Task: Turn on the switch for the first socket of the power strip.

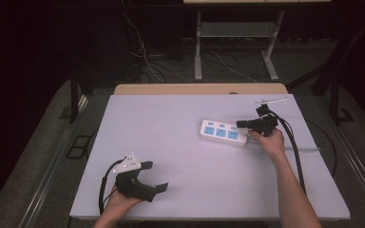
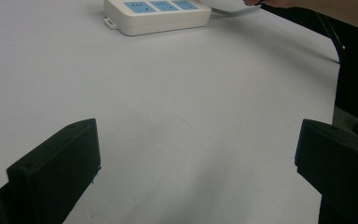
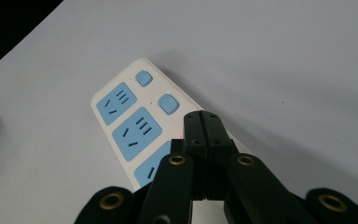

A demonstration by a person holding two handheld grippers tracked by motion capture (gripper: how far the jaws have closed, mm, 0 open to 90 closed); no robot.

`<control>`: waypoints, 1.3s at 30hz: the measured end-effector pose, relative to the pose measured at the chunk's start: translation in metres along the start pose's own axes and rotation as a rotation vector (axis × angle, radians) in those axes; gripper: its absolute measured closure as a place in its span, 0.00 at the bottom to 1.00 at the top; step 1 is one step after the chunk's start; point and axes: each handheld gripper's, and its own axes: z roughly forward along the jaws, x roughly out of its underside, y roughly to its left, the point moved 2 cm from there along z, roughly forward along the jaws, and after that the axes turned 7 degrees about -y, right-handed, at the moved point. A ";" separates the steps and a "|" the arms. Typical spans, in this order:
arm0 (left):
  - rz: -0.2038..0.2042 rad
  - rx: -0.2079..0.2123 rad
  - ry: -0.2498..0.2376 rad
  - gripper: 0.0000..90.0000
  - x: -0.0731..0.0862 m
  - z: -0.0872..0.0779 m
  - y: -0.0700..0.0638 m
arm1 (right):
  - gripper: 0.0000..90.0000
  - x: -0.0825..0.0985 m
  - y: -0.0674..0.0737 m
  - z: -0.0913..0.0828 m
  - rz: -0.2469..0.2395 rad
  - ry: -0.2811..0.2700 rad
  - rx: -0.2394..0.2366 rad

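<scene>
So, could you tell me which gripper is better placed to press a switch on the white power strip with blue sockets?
Right: the right gripper, shut, hovers over the white power strip; the left gripper sits far off.

The high view looked forward and down from above the person's side, far enough off to take in the whole table [image 1: 180, 142] and the floor beyond it. The left gripper view sat low, close over the tabletop near the front left, and faced across it toward the power strip [image 2: 158, 14] at the far side. The right gripper view hung close above that same power strip [image 3: 135, 126], looking steeply down along its own jaws, probably from the strip's right end. All three views shared the power strip [image 1: 223, 133] and the pale surface around it.
</scene>
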 end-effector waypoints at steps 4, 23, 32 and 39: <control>-0.002 0.002 -0.005 0.00 0.000 0.000 -0.001 | 1.00 -0.003 0.002 -0.010 0.000 -0.010 0.010; -0.002 0.000 -0.013 0.00 -0.001 0.000 -0.002 | 0.96 -0.008 0.023 -0.064 -0.019 -0.056 -0.009; -0.002 -0.002 -0.012 0.00 -0.001 0.001 -0.002 | 0.72 0.005 0.034 -0.081 0.015 -0.091 -0.017; 0.004 -0.001 -0.008 0.00 -0.001 0.002 -0.002 | 0.28 0.023 0.053 -0.092 0.008 -0.130 -0.008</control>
